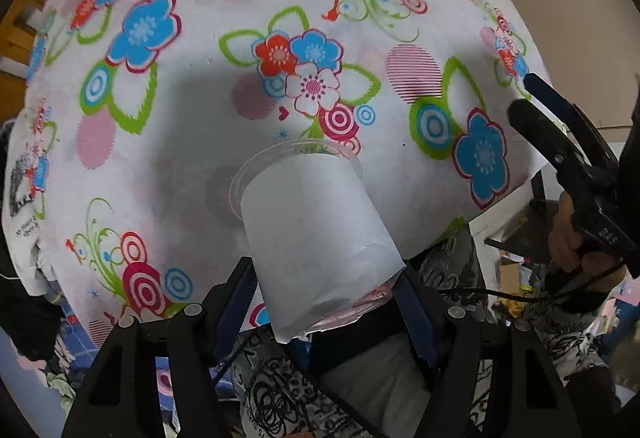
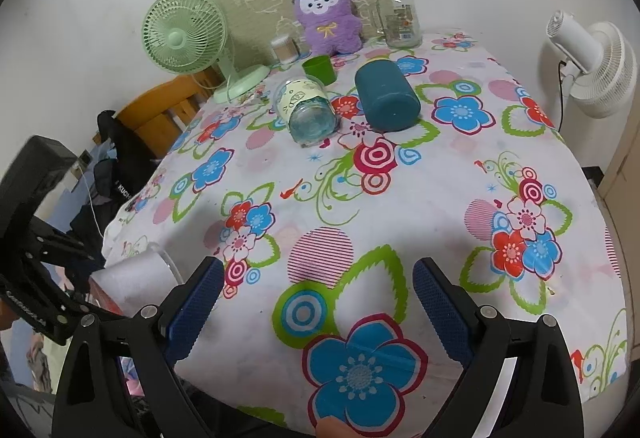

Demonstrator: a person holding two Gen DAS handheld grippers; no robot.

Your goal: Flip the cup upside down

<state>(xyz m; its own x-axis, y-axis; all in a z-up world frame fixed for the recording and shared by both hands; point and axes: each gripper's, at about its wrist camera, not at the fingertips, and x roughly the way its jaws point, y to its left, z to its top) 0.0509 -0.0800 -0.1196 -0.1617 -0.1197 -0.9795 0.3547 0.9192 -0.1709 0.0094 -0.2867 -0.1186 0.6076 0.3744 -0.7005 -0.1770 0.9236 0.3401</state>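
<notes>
A clear plastic cup with a white paper sleeve [image 1: 316, 238] is held in my left gripper [image 1: 326, 302], which is shut on its base end. The cup is tilted, its open rim pointing away and down toward the flowered tablecloth [image 1: 200, 125], just above it. The same cup [image 2: 136, 278] shows at the lower left of the right wrist view, near the table's left edge. My right gripper [image 2: 318, 302] is open and empty above the near part of the table; it also shows at the right of the left wrist view [image 1: 560, 141].
Further back on the table lie a clear jar on its side [image 2: 308, 109] and a teal cup on its side [image 2: 386, 95]. Behind them stand a small green cup [image 2: 320, 69], a green fan [image 2: 188, 37], a purple plush toy [image 2: 326, 13] and a glass jar [image 2: 398, 15]. A white fan [image 2: 596, 65] stands off the right edge.
</notes>
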